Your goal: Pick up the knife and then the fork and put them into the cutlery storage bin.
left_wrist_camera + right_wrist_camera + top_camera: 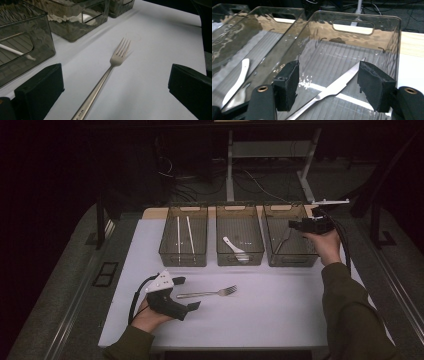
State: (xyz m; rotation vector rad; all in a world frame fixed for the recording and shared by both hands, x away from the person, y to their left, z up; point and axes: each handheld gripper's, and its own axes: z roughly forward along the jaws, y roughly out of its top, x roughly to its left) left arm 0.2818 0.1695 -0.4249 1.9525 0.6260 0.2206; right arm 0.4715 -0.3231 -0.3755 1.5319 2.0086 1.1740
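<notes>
Right gripper (295, 225) hangs over the right-hand smoky clear plastic bin (292, 260), jaws apart and gripping nothing, and in the right gripper view a serrated steel table knife (332, 89) lies loose on that bin's ribbed floor, below and between the two black pads without touching either one. Left of that bin sits the middle bin (240, 257) of the same smoky plastic, with a white plastic spoon (234, 248) resting inside it. Further left again, the third bin (183, 257) holds two thin white sticks (183, 235) lying side by side. Nearer the person than the bin row, a silver metal fork (207, 293) lies flat on the white worktop (265, 315), tines pointing toward the right-hand bin's side. Left gripper (189, 293) sits low at the fork's handle end, jaws spread wide, and in the left gripper view the fork's handle runs between them with clear space on both sides, so nothing is clamped
</notes>
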